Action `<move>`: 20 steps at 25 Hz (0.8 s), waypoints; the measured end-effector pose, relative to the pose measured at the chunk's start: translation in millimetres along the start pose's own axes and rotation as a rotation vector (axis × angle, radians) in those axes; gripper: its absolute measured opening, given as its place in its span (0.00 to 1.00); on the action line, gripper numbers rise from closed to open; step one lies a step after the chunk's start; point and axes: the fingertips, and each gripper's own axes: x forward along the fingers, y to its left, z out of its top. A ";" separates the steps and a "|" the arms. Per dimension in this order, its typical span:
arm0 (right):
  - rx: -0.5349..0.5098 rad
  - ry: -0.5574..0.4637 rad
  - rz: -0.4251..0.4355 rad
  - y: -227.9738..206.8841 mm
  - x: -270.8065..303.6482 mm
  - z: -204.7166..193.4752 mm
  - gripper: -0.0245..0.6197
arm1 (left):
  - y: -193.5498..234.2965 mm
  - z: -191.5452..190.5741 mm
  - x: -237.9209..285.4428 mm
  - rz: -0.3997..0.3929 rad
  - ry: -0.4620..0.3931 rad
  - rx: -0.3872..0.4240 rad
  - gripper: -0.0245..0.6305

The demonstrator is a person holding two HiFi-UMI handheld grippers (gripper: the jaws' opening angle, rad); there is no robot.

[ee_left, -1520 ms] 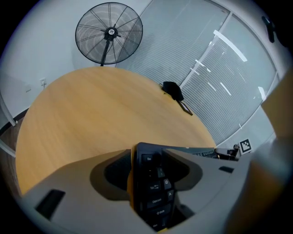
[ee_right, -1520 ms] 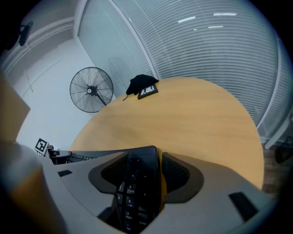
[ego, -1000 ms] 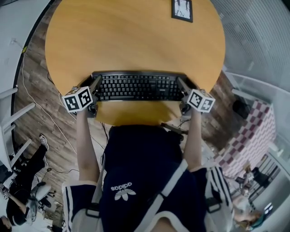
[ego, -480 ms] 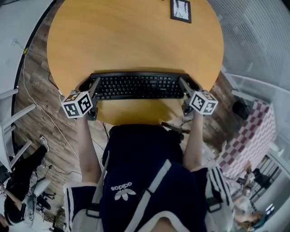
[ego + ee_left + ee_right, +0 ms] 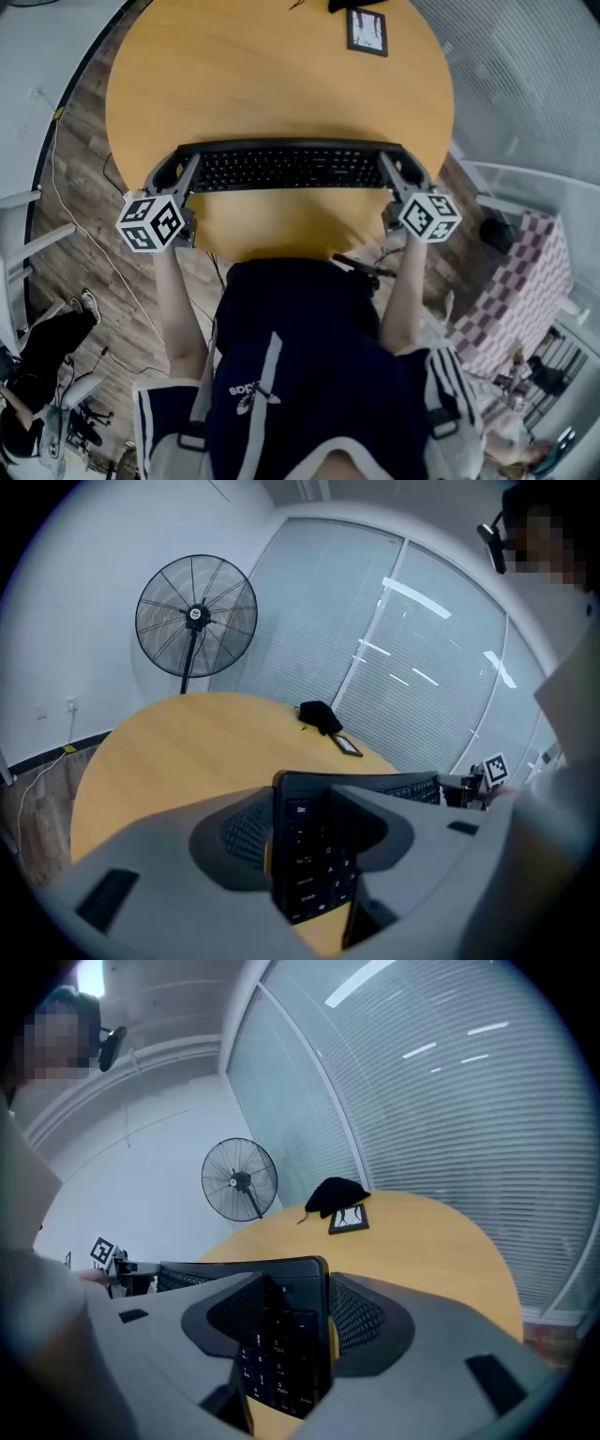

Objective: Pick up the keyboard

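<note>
Your left tool (image 5: 184, 176): clenched on left end of keyboard (image 5: 286, 167). Keyboard: at near edge of counter (image 5: 272, 75), likely just raised off it. Grip done; clear lift remains. Long axis left-right along counter's near edge, keys up, front edge facing you. Your right tool (image 5: 397, 171): clenched on right end.

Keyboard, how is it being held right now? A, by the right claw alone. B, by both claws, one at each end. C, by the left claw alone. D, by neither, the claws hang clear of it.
B: the left claw is closed on one end of the keyboard and the right claw on the other, each with the keys showing between its jaws.
</note>
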 end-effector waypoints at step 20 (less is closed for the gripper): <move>-0.156 -0.366 0.048 73.1 -97.2 139.7 0.36 | -68.4 144.3 -103.9 -0.040 -0.425 0.241 0.33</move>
